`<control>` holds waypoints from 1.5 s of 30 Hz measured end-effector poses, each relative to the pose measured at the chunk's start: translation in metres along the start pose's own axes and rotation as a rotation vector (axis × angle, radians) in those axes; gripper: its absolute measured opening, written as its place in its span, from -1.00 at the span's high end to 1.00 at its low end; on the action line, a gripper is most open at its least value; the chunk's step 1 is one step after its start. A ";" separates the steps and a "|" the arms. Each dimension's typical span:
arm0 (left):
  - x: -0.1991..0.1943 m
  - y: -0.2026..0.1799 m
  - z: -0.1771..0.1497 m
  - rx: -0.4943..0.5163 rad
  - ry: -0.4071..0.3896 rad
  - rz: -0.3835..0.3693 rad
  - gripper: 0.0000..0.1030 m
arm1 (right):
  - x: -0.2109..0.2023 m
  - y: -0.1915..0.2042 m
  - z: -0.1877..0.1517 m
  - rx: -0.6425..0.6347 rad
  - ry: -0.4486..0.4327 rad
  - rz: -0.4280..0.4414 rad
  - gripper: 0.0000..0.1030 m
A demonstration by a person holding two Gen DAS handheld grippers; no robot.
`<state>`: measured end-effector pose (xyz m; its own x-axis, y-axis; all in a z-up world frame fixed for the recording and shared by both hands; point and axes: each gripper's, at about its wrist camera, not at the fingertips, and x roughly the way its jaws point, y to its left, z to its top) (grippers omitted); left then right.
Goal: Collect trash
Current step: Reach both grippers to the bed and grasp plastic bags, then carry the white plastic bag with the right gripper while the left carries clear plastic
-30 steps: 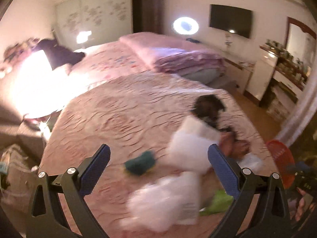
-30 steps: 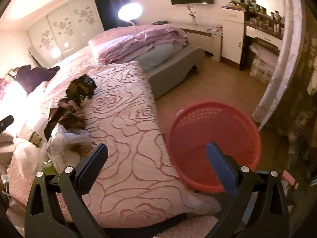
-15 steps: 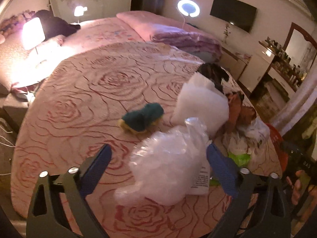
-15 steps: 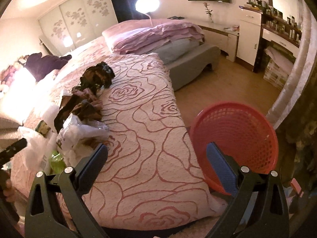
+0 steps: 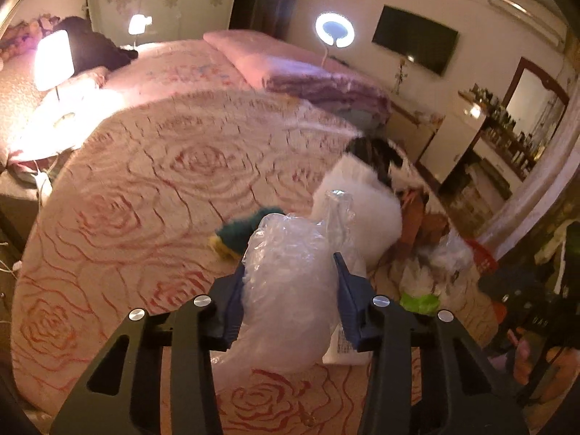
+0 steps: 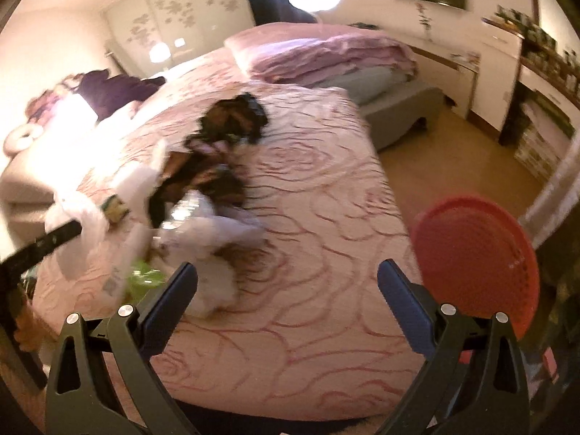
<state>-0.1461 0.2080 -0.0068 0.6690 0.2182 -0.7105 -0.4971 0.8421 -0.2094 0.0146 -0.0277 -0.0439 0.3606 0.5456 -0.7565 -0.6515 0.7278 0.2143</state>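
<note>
A crumpled clear plastic bag (image 5: 286, 311) lies on the pink rose-patterned bed (image 5: 145, 181), and my left gripper (image 5: 288, 261) is closing on it, both blue pads pressing into its sides. Behind it sit a white fluffy bag (image 5: 359, 199), a teal and yellow item (image 5: 239, 235) and a green wrapper (image 5: 418, 301). My right gripper (image 6: 288, 266) hangs open above the bed's near corner with nothing between its fingers. The trash pile (image 6: 203, 224) is to its left. The red mesh basket (image 6: 475, 261) stands on the floor to its right.
Dark crumpled cloth (image 6: 232, 116) lies on the bed beyond the pile. Folded purple quilts (image 5: 319, 79) are at the bed's head, and a lit lamp (image 5: 52, 59) stands at far left. Wooden floor (image 6: 453, 166) runs between bed and dresser.
My left gripper came down onto the clear plastic bag and its jaws closed from wide open onto the bag. The right gripper swung left, from over the basket to over the bed.
</note>
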 end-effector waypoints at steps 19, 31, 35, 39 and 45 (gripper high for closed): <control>0.009 0.012 0.007 -0.032 0.004 0.008 0.19 | 0.034 0.040 0.028 -0.089 0.066 0.088 0.09; 0.006 -0.007 0.014 0.018 -0.012 -0.001 0.19 | 0.006 -0.001 0.025 0.012 0.026 0.070 0.16; 0.007 -0.023 0.020 0.055 -0.016 -0.021 0.19 | -0.002 -0.015 0.023 0.037 0.006 0.047 0.16; 0.009 -0.047 0.026 0.107 -0.021 -0.049 0.19 | -0.009 -0.028 0.024 0.061 -0.018 0.023 0.16; 0.020 -0.094 0.038 0.194 -0.026 -0.105 0.19 | -0.028 -0.054 0.024 0.093 -0.073 -0.039 0.16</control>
<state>-0.0644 0.1521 0.0242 0.7266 0.1352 -0.6737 -0.3100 0.9395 -0.1458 0.0561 -0.0722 -0.0196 0.4346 0.5425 -0.7189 -0.5722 0.7827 0.2447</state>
